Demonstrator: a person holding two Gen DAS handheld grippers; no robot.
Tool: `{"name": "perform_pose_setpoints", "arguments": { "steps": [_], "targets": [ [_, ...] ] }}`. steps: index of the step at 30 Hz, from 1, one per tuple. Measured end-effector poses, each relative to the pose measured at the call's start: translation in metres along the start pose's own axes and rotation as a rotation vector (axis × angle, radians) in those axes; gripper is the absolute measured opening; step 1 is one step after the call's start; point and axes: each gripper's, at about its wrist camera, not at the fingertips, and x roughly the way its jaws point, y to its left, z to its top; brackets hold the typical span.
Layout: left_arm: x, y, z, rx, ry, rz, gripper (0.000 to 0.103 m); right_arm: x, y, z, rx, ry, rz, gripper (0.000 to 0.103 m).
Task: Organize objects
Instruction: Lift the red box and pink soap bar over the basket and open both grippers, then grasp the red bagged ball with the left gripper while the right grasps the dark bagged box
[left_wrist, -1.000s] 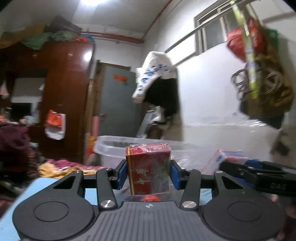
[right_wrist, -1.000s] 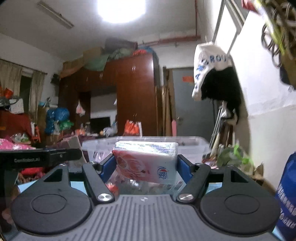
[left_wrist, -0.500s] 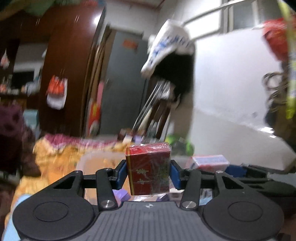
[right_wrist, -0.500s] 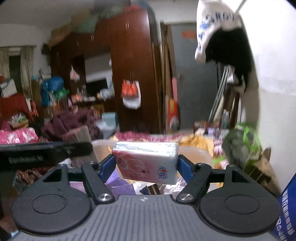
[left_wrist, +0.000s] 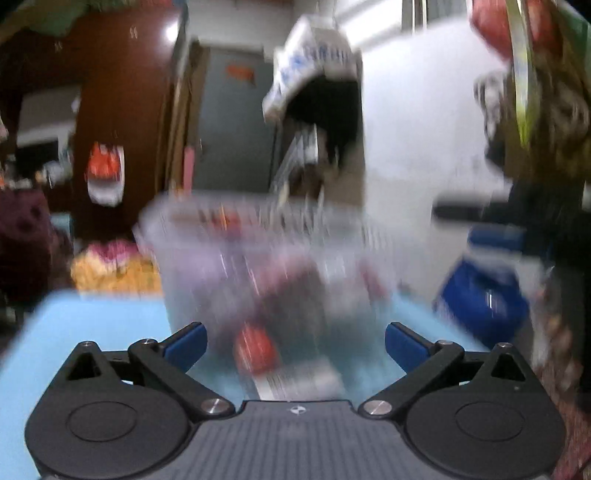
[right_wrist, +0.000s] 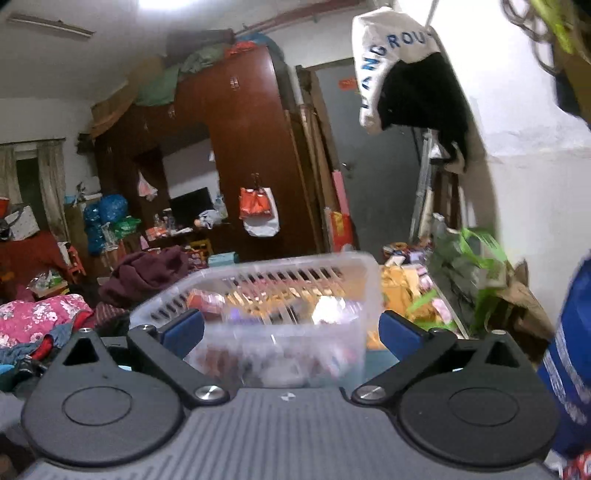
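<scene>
A clear plastic basket (right_wrist: 354, 258) with slatted walls stands on the light blue table, with several small packs inside. My right gripper (right_wrist: 291, 332) faces its near wall. Its jaws are opening wide and nothing is between them. In the blurred left wrist view the same basket (left_wrist: 177, 258) stands just ahead of my left gripper (left_wrist: 295, 347). Those jaws are also opening wide with nothing held. A blurred red item (left_wrist: 255, 350) and a white pack (left_wrist: 299, 380) show low between the left fingers, and I cannot tell whether they lie in the basket.
A blue bag (right_wrist: 569, 350) stands close on the right, also visible as a blue bag (left_wrist: 484, 302) in the left wrist view. The light blue table (left_wrist: 92, 325) extends to the left. Clothes piles, a dark wardrobe (right_wrist: 251, 147) and a door lie beyond.
The left gripper let go of the red box and the right gripper let go of the pink-white pack. Both sets of jaws opened wide, and the basket now shows in front of them.
</scene>
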Motion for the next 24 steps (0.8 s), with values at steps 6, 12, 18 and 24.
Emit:
{"name": "perform_pose_setpoints", "arguments": {
  "steps": [6, 12, 18, 24],
  "targets": [
    [0.049, -0.03, -0.02, 0.066, 0.192, 0.087, 0.103, 0.004, -0.015, -0.009, 0.079, -0.039, -0.057, 0.103],
    [0.04, -0.018, -0.023, 0.046, 0.205, 0.15, 0.049, 0.018, -0.007, -0.016, 0.113, 0.06, 0.015, 0.103],
    [-0.005, 0.051, -0.032, -0.104, 0.144, 0.111, 0.043, 0.055, 0.041, -0.047, -0.008, 0.214, 0.052, 0.103],
    [-0.017, 0.073, -0.035, -0.089, 0.131, 0.081, 0.049, 0.087, 0.076, -0.071, -0.02, 0.3, 0.073, 0.103]
  ]
}}
